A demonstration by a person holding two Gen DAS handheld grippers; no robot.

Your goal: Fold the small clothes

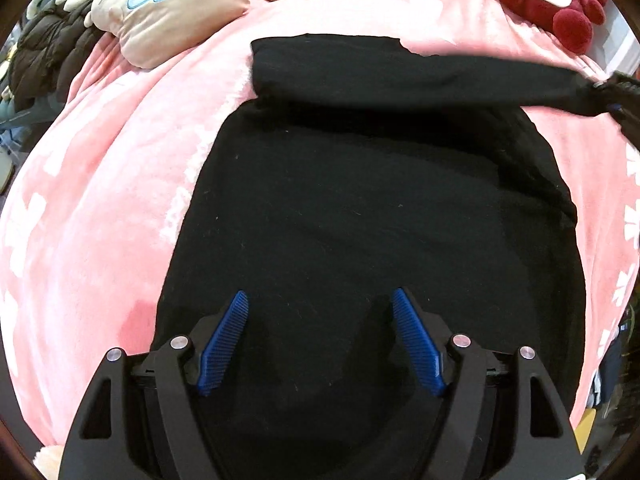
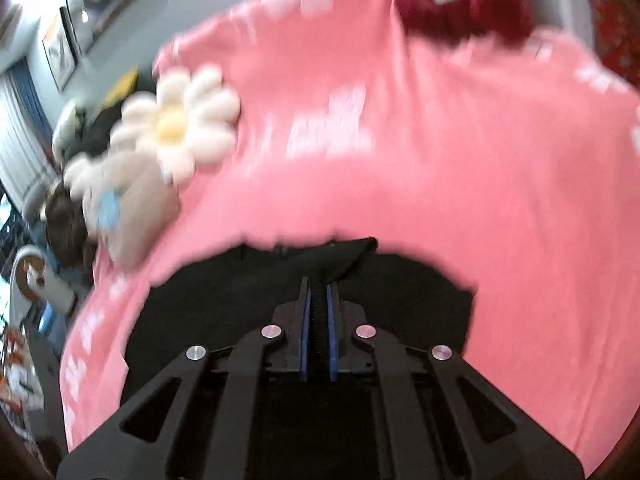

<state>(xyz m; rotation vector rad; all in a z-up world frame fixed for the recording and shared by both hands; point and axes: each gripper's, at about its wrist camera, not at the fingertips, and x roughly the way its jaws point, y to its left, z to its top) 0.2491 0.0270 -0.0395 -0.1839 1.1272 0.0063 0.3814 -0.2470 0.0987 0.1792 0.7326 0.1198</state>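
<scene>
A black garment lies spread on a pink blanket. My left gripper is open and empty, hovering over the garment's near part. My right gripper is shut on a black sleeve or edge of the garment and holds it pulled out. In the left wrist view that strip stretches across the garment's far end to the right gripper at the right edge. The right wrist view is blurred.
A beige plush cushion and dark clothing lie at the far left. A red plush toy lies at the far right. A white daisy cushion lies on the blanket's left side.
</scene>
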